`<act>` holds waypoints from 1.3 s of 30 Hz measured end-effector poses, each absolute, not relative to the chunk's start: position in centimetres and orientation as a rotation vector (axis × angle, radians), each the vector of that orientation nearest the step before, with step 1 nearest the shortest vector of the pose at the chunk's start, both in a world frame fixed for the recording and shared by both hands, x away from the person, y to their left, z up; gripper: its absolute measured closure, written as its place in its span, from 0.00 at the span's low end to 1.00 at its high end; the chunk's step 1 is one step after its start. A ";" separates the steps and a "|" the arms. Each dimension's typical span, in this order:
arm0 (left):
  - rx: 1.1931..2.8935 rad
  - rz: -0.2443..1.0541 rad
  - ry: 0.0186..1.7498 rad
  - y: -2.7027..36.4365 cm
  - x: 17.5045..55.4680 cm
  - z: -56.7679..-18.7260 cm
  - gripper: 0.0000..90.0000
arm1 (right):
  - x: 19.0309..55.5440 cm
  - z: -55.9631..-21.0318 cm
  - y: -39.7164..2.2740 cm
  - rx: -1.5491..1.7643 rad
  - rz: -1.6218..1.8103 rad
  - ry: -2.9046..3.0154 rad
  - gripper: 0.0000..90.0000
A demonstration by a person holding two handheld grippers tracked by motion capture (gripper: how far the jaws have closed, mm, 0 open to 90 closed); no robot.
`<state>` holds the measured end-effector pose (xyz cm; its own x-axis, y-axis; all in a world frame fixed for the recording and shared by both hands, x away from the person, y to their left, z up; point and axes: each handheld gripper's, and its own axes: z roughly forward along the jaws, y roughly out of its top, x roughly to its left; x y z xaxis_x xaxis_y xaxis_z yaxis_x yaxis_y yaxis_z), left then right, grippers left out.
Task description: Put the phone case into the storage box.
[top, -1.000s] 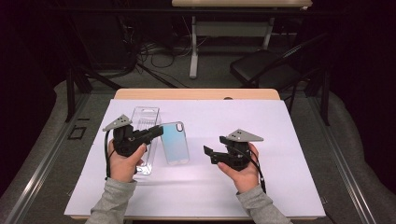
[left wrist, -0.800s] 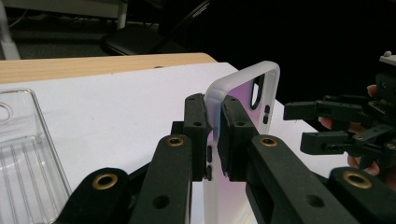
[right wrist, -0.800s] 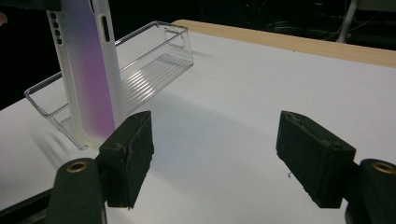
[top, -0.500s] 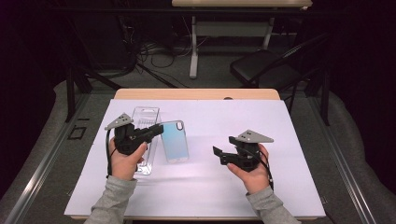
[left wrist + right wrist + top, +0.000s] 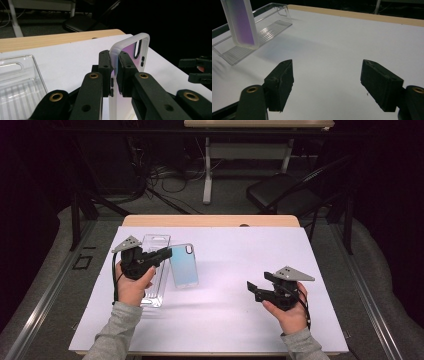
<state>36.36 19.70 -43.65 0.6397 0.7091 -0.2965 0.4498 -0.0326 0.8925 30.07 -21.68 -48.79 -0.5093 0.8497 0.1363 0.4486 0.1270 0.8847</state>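
Now the left gripper (image 5: 113, 72) clamps the phone case's (image 5: 135, 57) rim; right gripper (image 5: 327, 82) gapes, well apart.

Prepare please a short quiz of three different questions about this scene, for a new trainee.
1. True or false: the left claw is shut on the phone case.
2. Which claw stands open with nothing between its jaws? A) left B) right
3. Fill in: beside the phone case, on the white table, lies a clear plastic ____.

Key
1. True; its pads clamp the case's frosted edge.
2. B; the right claw has bare table between its jaws.
3. Tray.
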 end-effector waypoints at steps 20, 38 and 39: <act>1.685 0.313 0.944 20.7 38.1 -42.0 0.92 | 29.8 -50.4 -23.3 1.285 1.319 1.993 0.27; 1.723 0.490 0.962 24.2 40.4 -40.2 0.92 | 29.9 -51.0 -23.2 1.298 1.307 1.997 0.28; 1.718 0.494 0.967 24.4 40.5 -40.2 0.92 | 29.9 -51.0 -23.2 1.298 1.306 1.996 0.28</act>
<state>40.50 24.40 -40.20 0.5876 0.7989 -0.1284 0.3634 -0.1187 0.9241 29.87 -23.21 -51.04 -0.4743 0.8698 0.1359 0.4728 0.1215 0.8727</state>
